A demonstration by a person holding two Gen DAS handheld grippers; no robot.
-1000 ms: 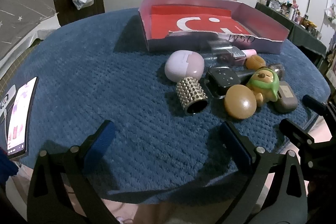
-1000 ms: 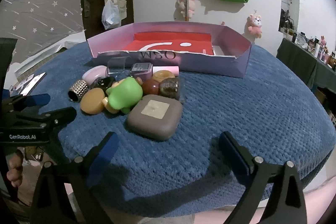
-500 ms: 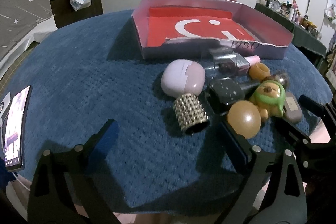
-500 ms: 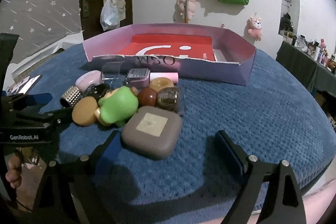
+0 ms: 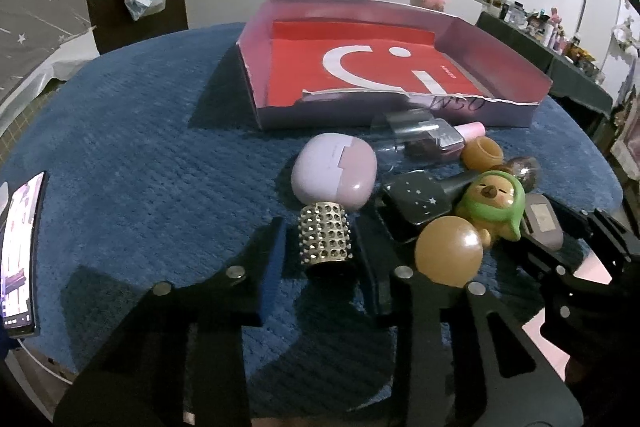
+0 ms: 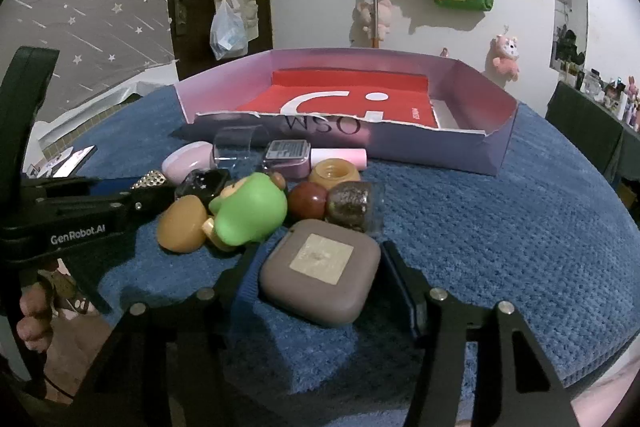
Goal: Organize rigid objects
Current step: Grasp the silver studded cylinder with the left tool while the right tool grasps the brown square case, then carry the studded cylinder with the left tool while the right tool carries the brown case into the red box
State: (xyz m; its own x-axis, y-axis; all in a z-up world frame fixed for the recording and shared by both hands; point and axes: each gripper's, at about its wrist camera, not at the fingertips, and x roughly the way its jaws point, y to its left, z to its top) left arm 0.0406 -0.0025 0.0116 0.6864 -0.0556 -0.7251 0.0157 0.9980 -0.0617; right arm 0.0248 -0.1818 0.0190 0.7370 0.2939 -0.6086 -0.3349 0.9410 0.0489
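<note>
My left gripper (image 5: 322,251) is shut on a gold studded cylinder (image 5: 326,239) lying on the blue cloth, one finger on each side of it. In the right wrist view my right gripper (image 6: 320,279) is closing, with a brown square case (image 6: 320,271) between its jaws and both pads against its sides. Behind them sits a cluster: a lilac case (image 5: 334,171), a green-hooded bear figure (image 6: 248,215), a tan ball (image 5: 448,251), a black starry bottle (image 5: 416,199) and a nail polish bottle (image 6: 288,157). A pink cardboard tray (image 6: 440,151) with a red floor stands beyond, holding nothing.
A phone (image 5: 20,255) lies at the table's left edge. A person's hand (image 6: 36,315) holds the left gripper's handle. Bare blue cloth (image 6: 520,227) spreads to the right of the cluster. Shelves with small items line the far right wall.
Both grippers went from wide open to closed in. The left came forward onto the studded cylinder; the right came forward around the brown case.
</note>
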